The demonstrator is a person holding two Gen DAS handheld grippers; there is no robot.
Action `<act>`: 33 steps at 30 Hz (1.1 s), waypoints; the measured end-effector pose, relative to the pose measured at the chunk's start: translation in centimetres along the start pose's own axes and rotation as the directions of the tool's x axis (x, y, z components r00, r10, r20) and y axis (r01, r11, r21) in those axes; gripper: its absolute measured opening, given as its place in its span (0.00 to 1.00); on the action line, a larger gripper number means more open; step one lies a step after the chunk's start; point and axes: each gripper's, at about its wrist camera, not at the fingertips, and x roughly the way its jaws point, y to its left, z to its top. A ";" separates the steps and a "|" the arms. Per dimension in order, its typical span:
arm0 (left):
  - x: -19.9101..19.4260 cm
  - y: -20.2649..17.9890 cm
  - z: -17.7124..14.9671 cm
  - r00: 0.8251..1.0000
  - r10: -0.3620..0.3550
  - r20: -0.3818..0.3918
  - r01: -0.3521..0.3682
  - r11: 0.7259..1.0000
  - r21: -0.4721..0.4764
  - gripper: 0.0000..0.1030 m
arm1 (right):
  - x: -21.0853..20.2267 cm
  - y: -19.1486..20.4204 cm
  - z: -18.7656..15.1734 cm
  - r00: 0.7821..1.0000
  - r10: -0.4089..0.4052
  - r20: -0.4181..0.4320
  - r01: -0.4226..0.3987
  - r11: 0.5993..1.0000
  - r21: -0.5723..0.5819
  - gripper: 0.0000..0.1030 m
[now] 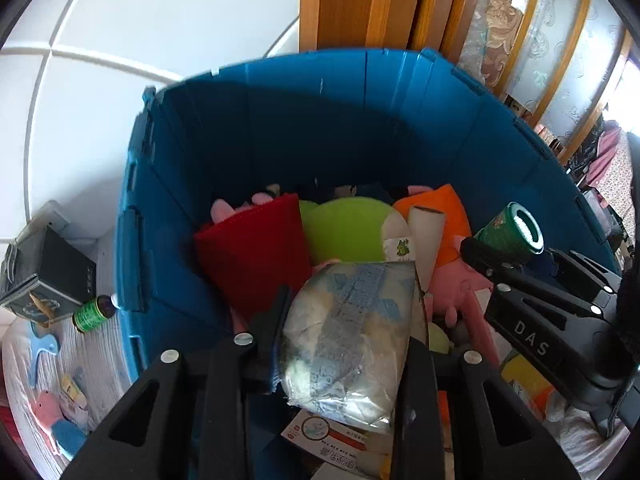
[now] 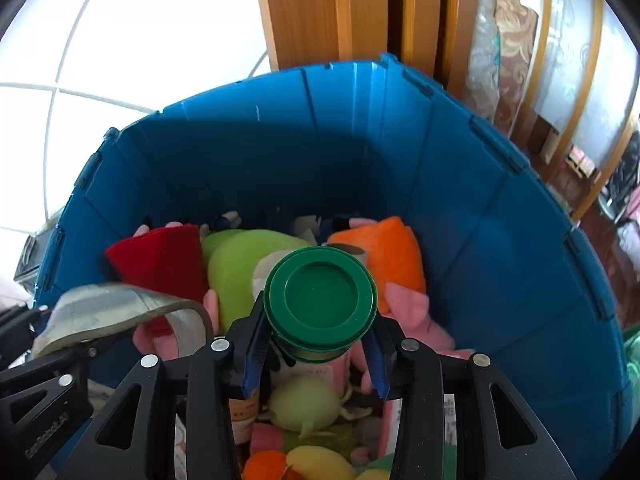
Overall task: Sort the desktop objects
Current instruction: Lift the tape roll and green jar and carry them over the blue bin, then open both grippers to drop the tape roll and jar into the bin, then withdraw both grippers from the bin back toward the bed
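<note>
Green-lidded can (image 2: 322,303) clamped in right tool (image 2: 318,350), long axis along the fingers, lid facing away. Crinkled plastic packet (image 1: 352,340) clamped lengthwise in left tool (image 1: 348,344). Both held over blue bin (image 1: 280,128), angled downward.

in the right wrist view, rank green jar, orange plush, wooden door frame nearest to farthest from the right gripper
1. green jar, clamped in the right gripper.
2. orange plush, just beyond, inside the blue bin.
3. wooden door frame, behind the bin.
</note>
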 end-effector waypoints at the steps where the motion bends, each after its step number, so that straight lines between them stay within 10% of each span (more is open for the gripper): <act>1: 0.3 0.1 -0.1 1.000 0.005 -0.014 -0.005 1.000 -0.004 0.28 | 0.3 -0.3 0.0 1.000 -0.008 -0.007 0.008 1.000 0.001 0.40; 6: 0.7 -0.1 -0.2 0.999 0.030 -0.040 -0.030 0.999 0.015 0.29 | 0.6 -0.4 0.1 0.998 -0.055 -0.025 0.055 0.998 -0.013 0.43; 10: 1.0 0.1 -0.1 0.999 0.013 -0.044 -0.013 1.000 0.001 0.37 | 1.3 -0.6 0.4 0.996 -0.074 -0.044 0.074 0.997 -0.003 0.78; 17: 0.8 0.1 0.0 1.000 -0.007 -0.012 0.007 1.000 0.004 0.65 | 1.4 -1.2 0.5 0.996 -0.066 -0.061 0.067 0.997 0.023 0.94; 33: -2.6 0.3 -0.6 0.995 0.061 0.075 -0.064 0.997 0.041 0.75 | 1.1 -1.4 0.1 0.998 -0.003 -0.055 0.004 1.000 0.028 1.00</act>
